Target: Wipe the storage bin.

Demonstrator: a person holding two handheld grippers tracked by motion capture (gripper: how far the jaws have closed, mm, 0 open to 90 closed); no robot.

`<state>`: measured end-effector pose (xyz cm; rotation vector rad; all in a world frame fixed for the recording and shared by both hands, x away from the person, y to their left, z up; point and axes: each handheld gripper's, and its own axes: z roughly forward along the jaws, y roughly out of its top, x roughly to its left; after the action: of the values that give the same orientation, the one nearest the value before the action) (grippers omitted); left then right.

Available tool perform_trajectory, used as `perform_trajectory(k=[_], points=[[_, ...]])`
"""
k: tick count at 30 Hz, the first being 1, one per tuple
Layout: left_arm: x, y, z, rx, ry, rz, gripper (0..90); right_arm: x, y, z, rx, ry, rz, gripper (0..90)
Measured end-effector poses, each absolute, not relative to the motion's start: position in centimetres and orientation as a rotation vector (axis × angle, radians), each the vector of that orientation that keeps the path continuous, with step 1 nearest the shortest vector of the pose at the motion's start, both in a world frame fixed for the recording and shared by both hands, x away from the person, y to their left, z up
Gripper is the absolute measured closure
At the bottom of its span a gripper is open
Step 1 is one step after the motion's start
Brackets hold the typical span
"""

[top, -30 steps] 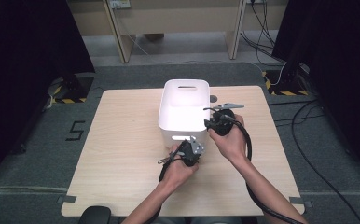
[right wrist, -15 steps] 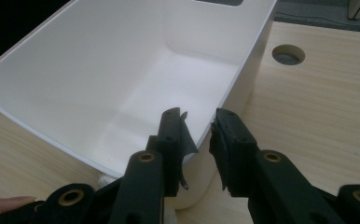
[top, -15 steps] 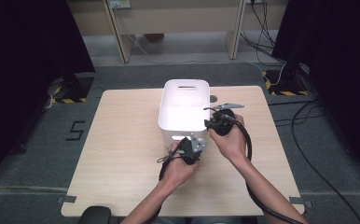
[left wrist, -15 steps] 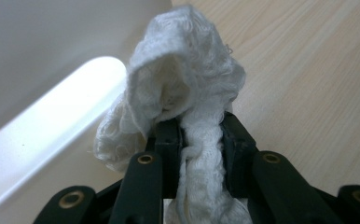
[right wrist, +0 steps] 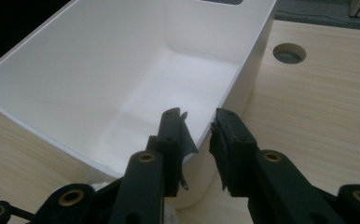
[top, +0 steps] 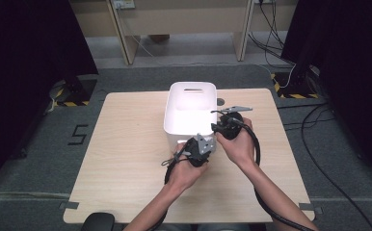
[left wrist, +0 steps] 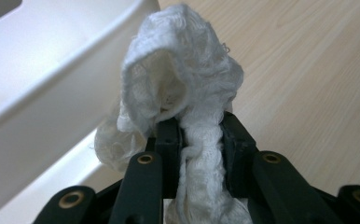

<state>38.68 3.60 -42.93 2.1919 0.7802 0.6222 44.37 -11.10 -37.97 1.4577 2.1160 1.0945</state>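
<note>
A white plastic bin (top: 192, 85) stands in the middle of the wooden table (top: 126, 144). My left gripper (top: 196, 143) hovers at the bin's near wall. In the left gripper view this gripper (left wrist: 199, 126) is shut on a bunched white gauzy cloth (left wrist: 183, 70), which puffs up above the jaws with the bin (left wrist: 52, 93) to the left. My right gripper (top: 221, 126) sits at the bin's near right corner. Its jaws (right wrist: 197, 123) straddle the bin's wall (right wrist: 99, 70), one inside and one outside, pressed on the rim. The bin's inside looks bare.
A round cable hole (right wrist: 288, 52) is cut in the table just right of the bin, the same hole (top: 220, 101) in the high view. Black cables trail from both grippers toward the near edge. Wooden legs and floor cables lie beyond the table.
My left gripper has risen a little with the cloth, closer to the bin's near rim. The right gripper and the bin have stayed put.
</note>
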Motion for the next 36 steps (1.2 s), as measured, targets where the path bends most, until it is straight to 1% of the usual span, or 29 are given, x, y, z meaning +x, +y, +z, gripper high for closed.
perform_trajectory(k=[9, 25, 32, 36], points=[[38.7, 3.2, -42.1, 2.190, 0.758, 0.636, 72.2, 44.5, -11.2, -37.9, 1.463, 2.122, 1.101, 73.0], [38.9, 2.4, -42.0, 2.193, 0.749, 0.637, 72.2, 44.5, -11.2, -37.9, 1.465, 2.123, 1.104, 73.0], [39.2, 2.2, -42.6, 2.195, 0.747, 0.633, 72.2, 44.5, -11.2, -38.0, 1.460, 2.122, 1.106, 73.1], [39.3, 2.0, -43.6, 2.198, 0.754, 0.625, 72.2, 44.5, -11.2, -38.0, 1.460, 2.122, 1.108, 73.2]])
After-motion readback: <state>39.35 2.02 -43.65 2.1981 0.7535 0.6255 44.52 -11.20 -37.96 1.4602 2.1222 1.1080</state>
